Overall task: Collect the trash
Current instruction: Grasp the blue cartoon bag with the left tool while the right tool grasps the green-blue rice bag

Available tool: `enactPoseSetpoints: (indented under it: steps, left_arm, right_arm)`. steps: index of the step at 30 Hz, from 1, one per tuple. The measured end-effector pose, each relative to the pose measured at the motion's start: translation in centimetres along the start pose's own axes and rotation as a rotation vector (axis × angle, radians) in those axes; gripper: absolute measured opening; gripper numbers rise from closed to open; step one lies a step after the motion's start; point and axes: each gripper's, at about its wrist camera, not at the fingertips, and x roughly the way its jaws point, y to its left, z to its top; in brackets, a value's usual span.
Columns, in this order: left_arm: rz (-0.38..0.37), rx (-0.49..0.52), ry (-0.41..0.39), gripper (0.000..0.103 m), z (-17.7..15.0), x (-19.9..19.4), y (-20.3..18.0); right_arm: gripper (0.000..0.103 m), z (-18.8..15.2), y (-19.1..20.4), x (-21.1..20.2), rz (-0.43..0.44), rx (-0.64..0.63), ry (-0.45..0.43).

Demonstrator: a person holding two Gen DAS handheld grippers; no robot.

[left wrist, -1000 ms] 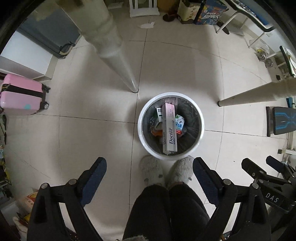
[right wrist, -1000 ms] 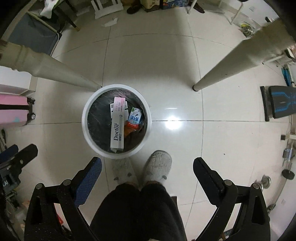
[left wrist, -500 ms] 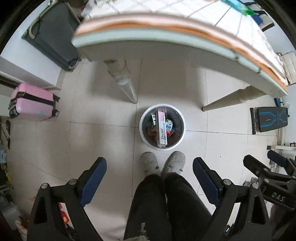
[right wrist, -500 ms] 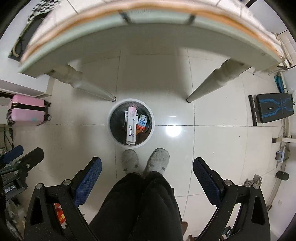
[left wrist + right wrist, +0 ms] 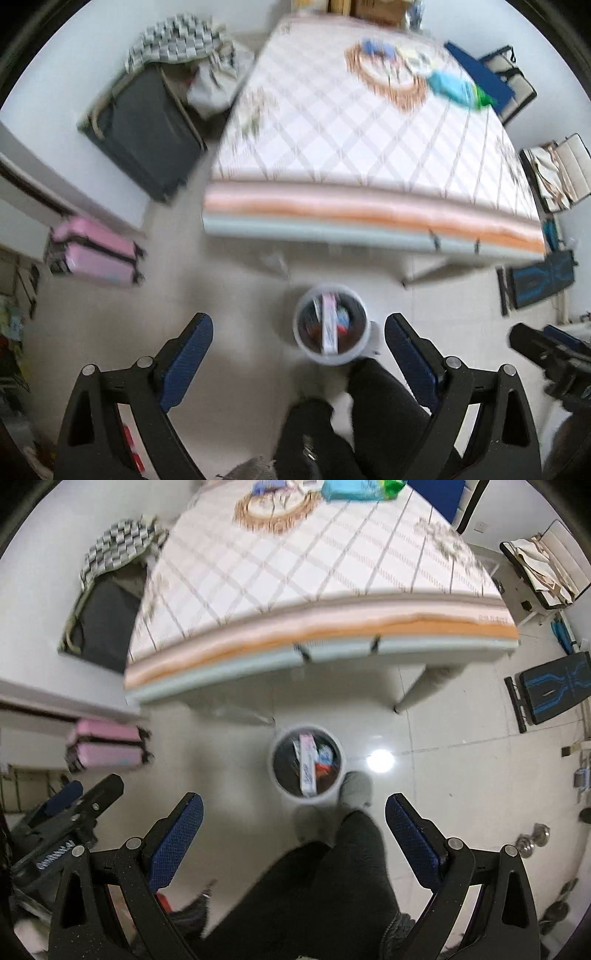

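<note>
While raised high and aimed down, holding nothing: left gripper [image 5: 297, 325] with fingers spread wide and empty between, right gripper [image 5: 293, 805] the same, side by side.

Down on the floor, just ahead of the feet [image 5: 356, 788]: bin [image 5: 300, 334], upright, partly filled. Inside, a long white box [image 5: 307, 768] propped on end against the near rim, small bright wrappers beside it. Placed close to the desk [image 5: 369, 155], between its legs and the person, probably so that anything taken off the top needs only a short drop.

Likely between rounds: trash already binned, more to fetch. On the far end of the desk, a blue packet [image 5: 454, 86] with a green tip, next to a round brown ring pattern and some small blurred things; too smeared to say whether rubbish or not.

Near edge of the desk well ahead of the bin, striped orange and grey, overhanging the floor. To reach the packet, need to go up and forward over that edge. Wide bare floor to the right. Pink suitcase [image 5: 96, 254] well off to the left, black bench [image 5: 550, 690] off to the right, neither in the way. Desk leg [image 5: 417, 690] the nearest thing to knock when lowering again toward the bin.
</note>
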Motion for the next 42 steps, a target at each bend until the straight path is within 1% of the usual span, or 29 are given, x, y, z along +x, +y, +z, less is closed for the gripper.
enactPoseSetpoints:
  steps: [2, 5, 8, 9, 10, 11, 12, 14, 15, 17, 18, 21, 22, 23, 24, 26, 27, 31, 33, 35, 36, 37, 38, 39, 40, 41, 42]
  left_arm:
    - [0.012, -0.005, -0.036, 0.103, 2.5, 0.0, -0.4]
    - [0.020, -0.025, -0.049, 0.103, 6.2, 0.9, -1.6]
    - [0.036, -0.051, -0.053, 0.103, 10.6, 2.3, -3.8]
    - [0.045, -0.060, -0.054, 0.103, 12.2, 2.9, -4.7]
    - [0.052, -0.072, -0.053, 0.103, 14.2, 3.7, -5.8]
    - [0.061, -0.081, -0.048, 0.103, 15.4, 4.0, -6.3]
    - [0.072, -0.093, -0.034, 0.103, 17.3, 5.0, -7.3]
    - [0.076, -0.105, -0.006, 0.103, 20.3, 6.5, -9.3]
    - [0.084, -0.103, 0.004, 0.103, 22.0, 7.5, -10.4]
    - [0.115, -0.090, 0.025, 0.103, 25.3, 9.2, -12.5]
    - [0.128, -0.088, 0.033, 0.103, 26.7, 10.0, -13.2]
    - [0.150, -0.095, 0.047, 0.103, 31.7, 12.2, -14.5]
    - [0.149, -0.099, 0.049, 0.103, 33.8, 13.0, -14.7]
    - [0.151, -0.105, 0.051, 0.103, 35.2, 13.7, -15.0]
    - [0.148, -0.114, 0.055, 0.103, 37.3, 14.5, -15.2]
    - [0.118, -0.140, 0.072, 0.103, 40.9, 16.2, -15.4]
    - [0.086, -0.161, 0.080, 0.103, 42.9, 17.1, -15.4]
    - [0.007, -0.225, 0.109, 0.102, 49.2, 20.8, -15.0]
    - [-0.019, -0.236, 0.129, 0.102, 51.3, 22.8, -15.0]
    - [-0.042, -0.244, 0.157, 0.098, 52.8, 25.0, -15.2]
    - [-0.047, -0.241, 0.171, 0.087, 53.3, 25.9, -15.5]
    - [-0.054, -0.234, 0.185, 0.078, 53.5, 27.0, -15.7]
    - [-0.056, -0.228, 0.196, 0.064, 53.6, 27.6, -15.9]
    - [-0.058, -0.224, 0.192, 0.058, 53.5, 27.9, -16.0]
    - [-0.058, -0.217, 0.175, 0.054, 53.4, 27.9, -16.1]
    - [-0.056, -0.213, 0.164, 0.044, 53.3, 27.7, -16.1]
    - [-0.057, -0.210, 0.149, 0.040, 53.0, 27.2, -16.1]
  right_arm:
    - [0.100, 2.3, -0.4, -0.6, 0.006, 0.021, -0.021]
    - [0.100, 7.3, -2.0, -1.6, 0.009, 0.050, -0.056]
    - [0.100, 12.4, -4.8, -1.9, 0.009, 0.089, -0.080]
    - [0.100, 14.6, -6.1, -2.0, 0.009, 0.105, -0.089]
    - [0.100, 17.4, -7.6, -2.1, 0.009, 0.122, -0.101]
    - [0.100, 20.4, -9.2, -2.0, 0.003, 0.140, -0.114]
    - [0.100, 22.5, -10.2, -1.7, -0.001, 0.154, -0.120]
    - [0.100, 29.6, -13.9, -0.7, -0.021, 0.203, -0.138]
    - [0.100, 31.9, -15.0, -0.3, -0.025, 0.218, -0.141]
    - [0.100, 39.3, -18.2, 1.4, -0.023, 0.244, -0.152]
    - [0.100, 41.4, -19.0, 2.1, -0.027, 0.243, -0.148]
    - [0.100, 50.8, -21.4, 6.0, -0.026, 0.217, -0.097]
    - [0.100, 52.9, -21.8, 7.2, -0.020, 0.203, -0.080]
    - [0.100, 54.7, -22.0, 8.2, -0.016, 0.187, -0.064]
    - [0.100, 57.0, -22.0, 10.0, -0.012, 0.157, -0.032]
    - [0.100, 59.4, -21.6, 12.2, -0.015, 0.126, 0.016]
    - [0.100, 60.6, -21.2, 13.4, -0.004, 0.113, 0.041]
    - [0.100, 61.9, -20.2, 16.1, 0.019, 0.105, 0.098]
    - [0.096, 61.9, -20.0, 16.8, 0.022, 0.112, 0.107]
    - [0.094, 62.1, -20.0, 17.4, 0.017, 0.130, 0.111]
    - [0.093, 62.3, -20.0, 17.7, 0.017, 0.139, 0.110]
    - [0.091, 62.3, -20.0, 17.8, 0.014, 0.144, 0.110]
    - [0.089, 62.3, -20.0, 17.9, 0.012, 0.151, 0.111]
    - [0.086, 62.5, -20.0, 18.1, 0.013, 0.157, 0.113]
    - [0.082, 62.5, -20.0, 18.1, 0.005, 0.161, 0.110]
    - [0.075, 62.5, -20.0, 18.0, -0.006, 0.164, 0.103]
    - [0.072, 62.4, -20.1, 17.7, -0.004, 0.167, 0.093]
